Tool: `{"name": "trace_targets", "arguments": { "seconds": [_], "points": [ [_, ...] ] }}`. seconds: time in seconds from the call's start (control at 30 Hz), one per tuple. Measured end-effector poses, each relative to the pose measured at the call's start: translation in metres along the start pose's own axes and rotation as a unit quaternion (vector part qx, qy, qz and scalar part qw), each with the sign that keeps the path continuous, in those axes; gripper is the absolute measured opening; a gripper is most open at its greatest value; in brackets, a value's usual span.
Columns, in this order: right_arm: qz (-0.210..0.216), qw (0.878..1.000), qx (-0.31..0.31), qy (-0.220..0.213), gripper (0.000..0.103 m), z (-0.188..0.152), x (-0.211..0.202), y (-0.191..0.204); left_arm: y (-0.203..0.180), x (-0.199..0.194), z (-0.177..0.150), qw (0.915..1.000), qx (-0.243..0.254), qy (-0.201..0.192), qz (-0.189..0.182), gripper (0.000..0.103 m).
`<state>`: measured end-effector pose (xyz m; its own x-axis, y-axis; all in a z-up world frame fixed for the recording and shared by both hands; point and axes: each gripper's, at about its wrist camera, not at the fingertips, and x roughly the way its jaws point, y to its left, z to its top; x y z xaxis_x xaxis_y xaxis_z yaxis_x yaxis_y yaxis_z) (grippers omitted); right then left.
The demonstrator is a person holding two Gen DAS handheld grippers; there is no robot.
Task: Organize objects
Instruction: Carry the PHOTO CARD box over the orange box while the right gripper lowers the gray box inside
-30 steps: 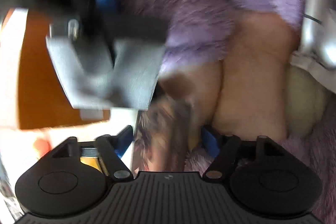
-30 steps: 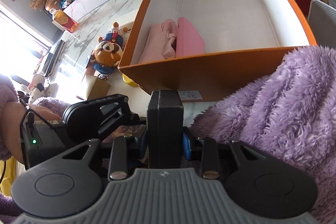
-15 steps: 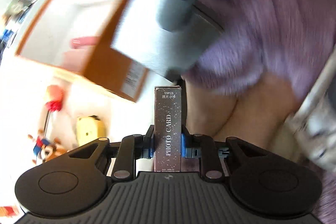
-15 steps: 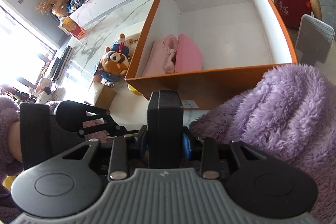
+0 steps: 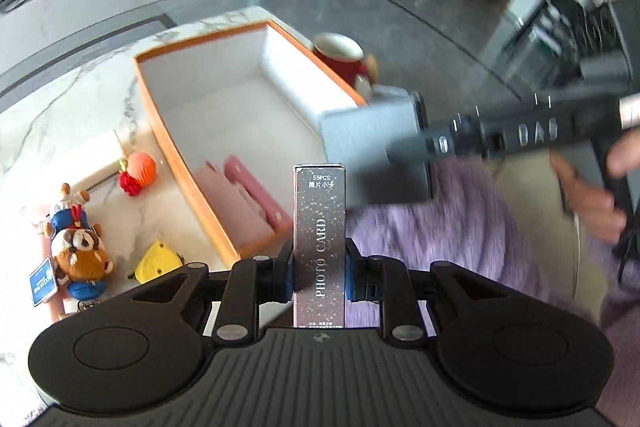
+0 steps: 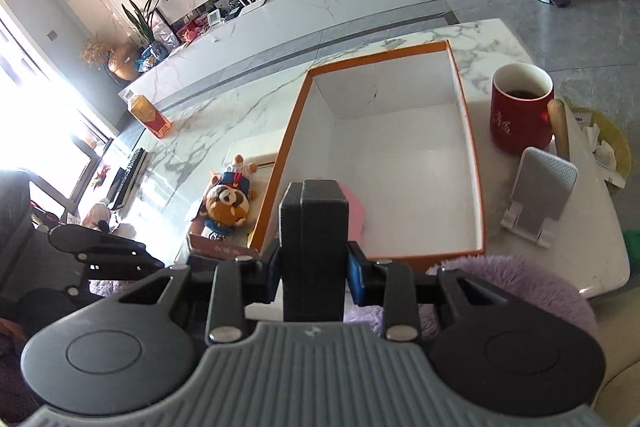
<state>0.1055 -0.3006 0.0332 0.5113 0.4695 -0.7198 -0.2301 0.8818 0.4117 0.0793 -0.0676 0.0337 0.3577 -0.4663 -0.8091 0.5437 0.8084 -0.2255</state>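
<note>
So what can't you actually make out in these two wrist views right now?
- Pink items in the orange box: right wrist view, mostly hidden behind the black box.
- Right gripper: left wrist view, motion-blurred.
- Red mug: lettering too small.

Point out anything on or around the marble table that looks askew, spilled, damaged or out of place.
Little stands out. The brown teddy bear in blue clothes lies toppled on the marble table beside the orange-rimmed cardboard box. Inside, the box's white back wall shows a thin crack or crease. The red mug stands upright; nothing is spilled.
</note>
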Motion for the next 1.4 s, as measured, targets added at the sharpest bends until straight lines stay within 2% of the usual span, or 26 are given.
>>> {"name": "trace_targets", "arguments": {
  "seconds": [0.1,0.2,0.37,0.57,0.7,0.8,0.87,1.03,1.17,1.27,1.4],
  "points": [
    [-0.012,1.0,0.009,0.023,0.035,0.019,0.014,-0.013,0.017,0.014,0.015,0.9992,-0.032,-0.021,0.011,0.026],
    [-0.023,0.998,0.016,0.059,0.035,0.037,0.037,-0.024,0.031,0.034,0.032,0.9972,-0.068,-0.031,0.007,0.026],
    [-0.043,0.992,0.014,0.121,0.035,0.052,0.083,-0.033,0.049,0.062,0.045,0.9918,-0.123,-0.032,0.001,0.026],
    [-0.062,0.98,0.008,0.19,0.035,0.053,0.137,-0.039,0.062,0.083,0.052,0.9894,-0.144,-0.018,0.001,0.026],
    [-0.06,0.972,0.02,0.226,0.035,0.05,0.164,-0.045,0.07,0.086,0.056,0.9887,-0.148,-0.02,0.006,0.026],
    [-0.052,0.973,0.03,0.221,0.036,0.05,0.168,-0.048,0.075,0.089,0.058,0.9888,-0.148,-0.02,0.01,0.026],
    [-0.037,0.974,0.041,0.218,0.04,0.048,0.167,-0.05,0.078,0.09,0.058,0.9885,-0.15,-0.018,0.007,0.026],
    [0.002,0.976,0.076,0.205,0.041,0.04,0.158,-0.06,0.081,0.095,0.058,0.9876,-0.156,-0.014,0.0,0.026],
    [0.023,0.974,0.095,0.206,0.04,0.032,0.159,-0.073,0.081,0.101,0.059,0.9871,-0.16,-0.01,-0.006,0.026],
    [0.049,0.967,0.126,0.214,0.042,0.031,0.168,-0.083,0.079,0.104,0.061,0.9865,-0.163,-0.008,-0.012,0.026],
    [0.059,0.97,0.125,0.199,0.041,0.032,0.156,-0.086,0.075,0.109,0.063,0.9863,-0.164,-0.004,-0.016,0.026]
  ]
}}
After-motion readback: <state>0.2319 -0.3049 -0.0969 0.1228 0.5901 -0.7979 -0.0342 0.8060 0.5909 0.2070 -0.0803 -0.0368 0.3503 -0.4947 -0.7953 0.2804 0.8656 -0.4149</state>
